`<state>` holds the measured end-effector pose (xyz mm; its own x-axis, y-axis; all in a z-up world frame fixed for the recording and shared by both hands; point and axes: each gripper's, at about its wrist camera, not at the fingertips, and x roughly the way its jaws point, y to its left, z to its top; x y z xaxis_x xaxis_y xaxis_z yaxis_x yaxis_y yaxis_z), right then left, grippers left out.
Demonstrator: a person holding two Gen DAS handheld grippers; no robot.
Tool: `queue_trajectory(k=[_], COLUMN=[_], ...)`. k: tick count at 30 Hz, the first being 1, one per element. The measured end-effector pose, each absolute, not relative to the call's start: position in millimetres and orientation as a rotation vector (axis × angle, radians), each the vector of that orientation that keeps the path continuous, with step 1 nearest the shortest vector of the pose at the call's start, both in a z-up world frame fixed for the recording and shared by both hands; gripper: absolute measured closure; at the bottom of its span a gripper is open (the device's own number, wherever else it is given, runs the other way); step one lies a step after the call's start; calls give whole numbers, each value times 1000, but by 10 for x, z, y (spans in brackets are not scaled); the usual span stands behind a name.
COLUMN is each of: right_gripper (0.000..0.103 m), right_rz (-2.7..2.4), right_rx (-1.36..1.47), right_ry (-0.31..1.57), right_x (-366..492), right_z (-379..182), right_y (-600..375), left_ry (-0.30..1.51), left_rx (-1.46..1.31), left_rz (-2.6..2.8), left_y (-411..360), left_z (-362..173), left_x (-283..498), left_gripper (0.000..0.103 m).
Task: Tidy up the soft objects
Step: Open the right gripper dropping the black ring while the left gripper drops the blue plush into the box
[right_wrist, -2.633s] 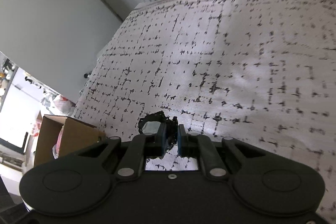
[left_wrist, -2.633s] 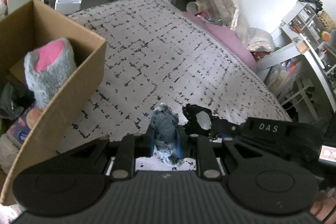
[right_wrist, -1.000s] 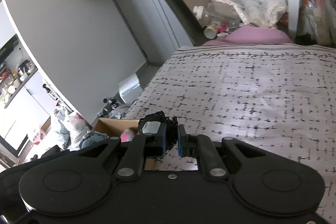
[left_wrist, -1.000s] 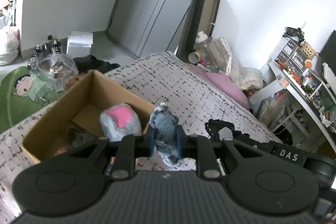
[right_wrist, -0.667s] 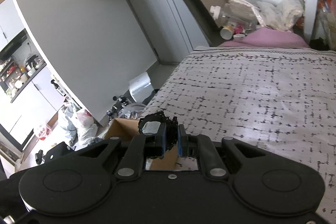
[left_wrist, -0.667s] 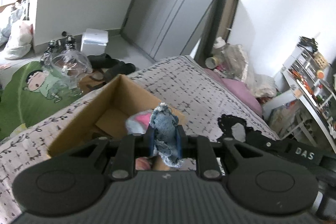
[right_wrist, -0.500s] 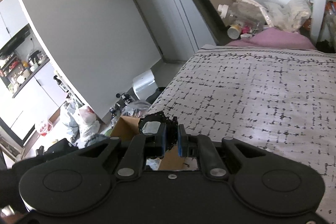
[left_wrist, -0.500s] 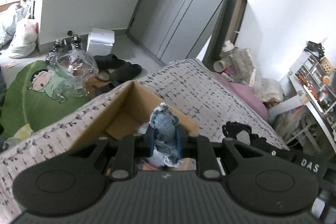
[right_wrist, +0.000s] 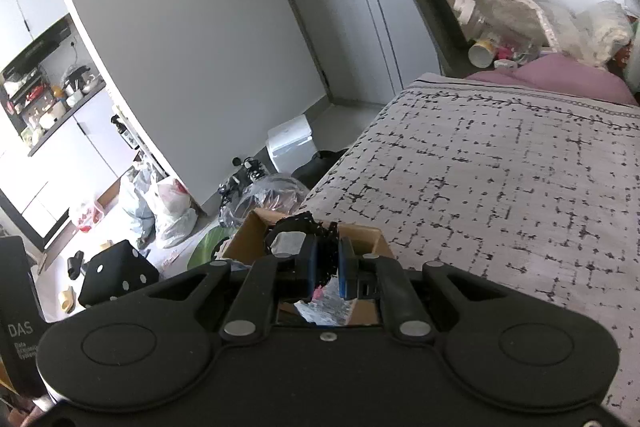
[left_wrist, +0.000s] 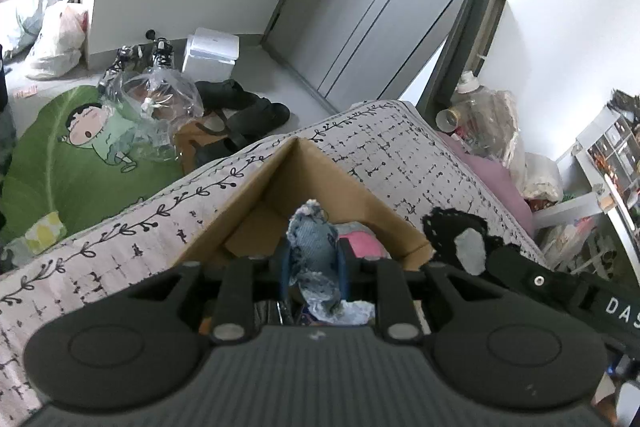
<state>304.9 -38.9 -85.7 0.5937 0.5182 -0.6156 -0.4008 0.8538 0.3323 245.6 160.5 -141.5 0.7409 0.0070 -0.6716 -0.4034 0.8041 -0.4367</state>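
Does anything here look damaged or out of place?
The blue denim scrap pinched in the left claw has a frayed, ragged lower edge. It hangs above the open cardboard box on the bed; nothing is spilled.

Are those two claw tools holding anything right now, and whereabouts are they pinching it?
Yes. The left gripper pinches a scrap of blue denim around its middle. The right gripper pinches a black lacy fabric piece by one edge. Both hang over the cardboard box.
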Motion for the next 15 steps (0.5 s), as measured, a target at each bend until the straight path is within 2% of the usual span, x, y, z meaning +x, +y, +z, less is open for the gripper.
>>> queue_trajectory(k=[3, 5, 7, 15], right_gripper=[92, 92, 92, 91], right_rz=[549, 559, 564, 597], right_rx=[159, 157, 150, 148], right_ry=[771, 779, 782, 784], right_x=[3071, 3080, 3085, 3139], right_z=[-883, -909, -926, -955], right_y=[-322, -278, -237, -18], left_ry=[723, 725, 713, 690], left_rx=[-596, -593, -600, -598], left_rz=[262, 274, 264, 303], left_y=[1622, 1628, 1647, 1717], left_z=[-1431, -1425, -1411, -1340], left_x=[2472, 2454, 2407, 2245], left_gripper=[77, 70, 58, 55])
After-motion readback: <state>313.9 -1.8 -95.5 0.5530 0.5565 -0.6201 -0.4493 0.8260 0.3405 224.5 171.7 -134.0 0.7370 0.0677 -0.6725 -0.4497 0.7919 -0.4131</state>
